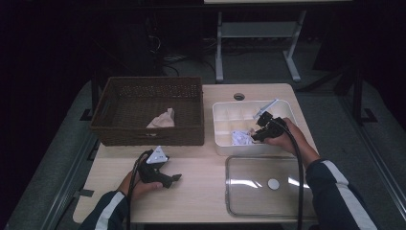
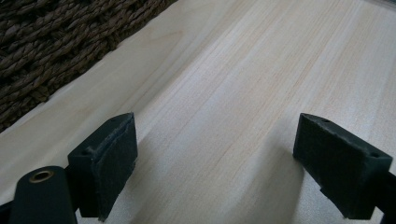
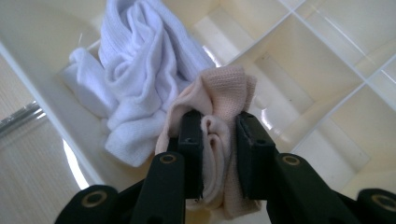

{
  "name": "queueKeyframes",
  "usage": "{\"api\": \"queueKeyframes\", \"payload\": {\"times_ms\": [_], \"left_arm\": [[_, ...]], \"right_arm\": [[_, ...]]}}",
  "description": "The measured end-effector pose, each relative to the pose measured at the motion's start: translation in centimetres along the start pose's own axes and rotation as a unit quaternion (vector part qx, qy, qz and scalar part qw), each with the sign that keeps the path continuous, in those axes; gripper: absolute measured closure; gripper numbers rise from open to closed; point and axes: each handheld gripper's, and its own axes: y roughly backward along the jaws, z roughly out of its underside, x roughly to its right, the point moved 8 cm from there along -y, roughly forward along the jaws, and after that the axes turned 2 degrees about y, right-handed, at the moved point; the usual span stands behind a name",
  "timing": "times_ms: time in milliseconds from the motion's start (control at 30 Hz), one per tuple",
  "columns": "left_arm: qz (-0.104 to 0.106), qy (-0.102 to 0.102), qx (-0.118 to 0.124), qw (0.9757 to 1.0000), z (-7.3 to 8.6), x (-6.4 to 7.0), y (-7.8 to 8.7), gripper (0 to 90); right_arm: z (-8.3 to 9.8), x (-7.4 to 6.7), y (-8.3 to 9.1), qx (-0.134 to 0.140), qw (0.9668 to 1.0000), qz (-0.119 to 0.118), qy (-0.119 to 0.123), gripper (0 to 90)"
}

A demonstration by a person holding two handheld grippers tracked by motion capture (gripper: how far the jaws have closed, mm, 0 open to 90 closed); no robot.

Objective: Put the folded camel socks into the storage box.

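At the left of the high view stands a brown wicker basket (image 1: pixel 148 112) with a pale pink cloth (image 1: pixel 162 119) lying crumpled on its floor; its weave is too dark to make out in detail. In the left gripper view only a corner of the basket (image 2: pixel 51 46) is seen, cut off by the frame's edge.

In front of the basket, the left gripper (image 1: pixel 173 179) rests low over the table (image 1: pixel 201 191), held by a hand whose sleeve runs off the bottom edge. Its jaws stand wide apart with nothing but bare wood between them.

To the right, a clear lid (image 1: pixel 268 184) lies flat on the table, its near edge partly hidden by the person's right sleeve. Behind it sits a white divided tray (image 1: pixel 222 129).

The right gripper (image 1: pixel 256 135) reaches into the tray's near left corner. In the right gripper view, the right gripper (image 3: pixel 219 156) is clenched on a pink sock (image 3: pixel 219 107), a fold of it pinched between the pads; the sock's lower end is hidden behind the jaws. Just beside it, touching, lies a bunched white sock (image 3: pixel 135 70), its top cut off. In the high view the white sock (image 1: pixel 241 139) is a small blur and the pink one cannot be made out.
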Motion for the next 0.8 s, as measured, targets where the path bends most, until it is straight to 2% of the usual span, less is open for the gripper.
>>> {"api": "queueKeyframes", "payload": {"times_ms": [67, 100, 267, 433, 600, 733, 800], "left_arm": [[0.000, 0.000, -0.001, 1.0000, 0.0, 0.0, 0.0, 13.0], [0.000, 0.000, 0.000, 1.0000, 0.0, 0.0, 0.0, 13.0], [0.000, 0.000, 0.000, 1.0000, 0.0, 0.0, 0.0, 13.0], [0.000, 0.000, 0.000, 1.0000, 0.0, 0.0, 0.0, 13.0], [0.000, 0.001, 0.000, 1.0000, 0.0, 0.0, 0.0, 13.0], [0.000, 0.001, 0.000, 1.0000, 0.0, 0.0, 0.0, 13.0], [0.000, 0.000, -0.001, 1.0000, 0.0, 0.0, 0.0, 13.1]], "right_arm": [[0.1, 0.0, -0.1, -0.007, 1.0000, 0.001, 0.005, 73.5], [0.3, -0.1, -0.8, -0.030, 0.9994, 0.006, 0.012, 73.6], [0.4, 0.0, -1.1, -0.035, 0.9993, 0.000, 0.010, 73.6], [0.5, 0.1, -1.2, -0.032, 0.9994, -0.013, -0.002, 73.5], [0.5, 0.1, -0.9, -0.021, 0.9997, -0.011, -0.003, 69.2], [0.5, 0.1, -0.2, -0.011, 0.9999, -0.001, -0.001, 62.4], [0.4, 0.3, 0.4, -0.006, 0.9999, 0.016, 0.000, 59.3]]}}
